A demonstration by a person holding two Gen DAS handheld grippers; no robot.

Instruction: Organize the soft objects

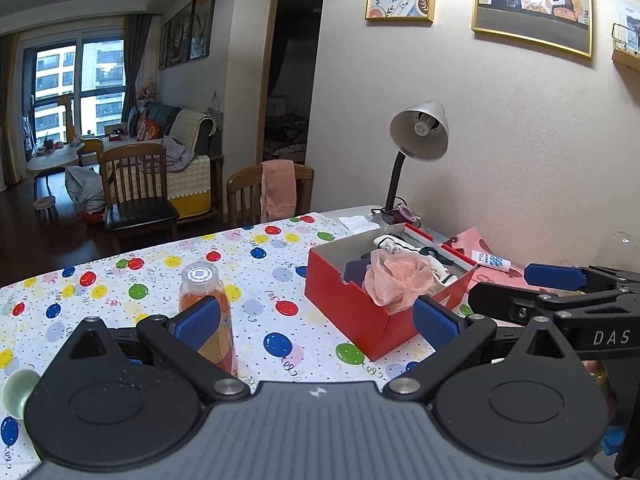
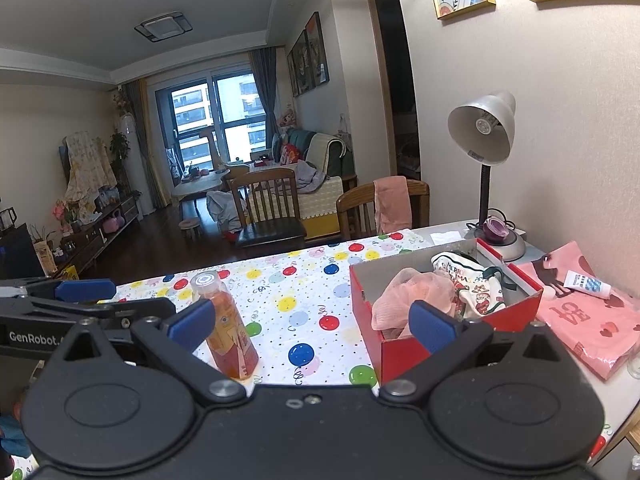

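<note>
A red cardboard box [image 1: 352, 304] [image 2: 404, 354] stands open on the balloon-print tablecloth. Inside it lie a pink mesh bath puff [image 1: 400, 276] [image 2: 408, 296], a white Christmas-print sock [image 1: 394, 246] [image 2: 472, 284] and a dark purple cloth [image 1: 356, 270]. My left gripper [image 1: 316, 322] [image 2: 112, 298] hovers open and empty in front of the box and left of it. My right gripper [image 2: 312, 324] [image 1: 520, 288] is open too, holds nothing, and sits level with the box's near corner. Both are apart from the box.
An orange drink bottle [image 1: 208, 300] [image 2: 228, 320] stands upright left of the box. Right of the box lies a pink bag [image 2: 588, 320] with a white tube [image 2: 588, 282] on it. A desk lamp [image 2: 484, 132] stands behind the box by the wall. A pale green cup [image 1: 18, 390] sits at the near left.
</note>
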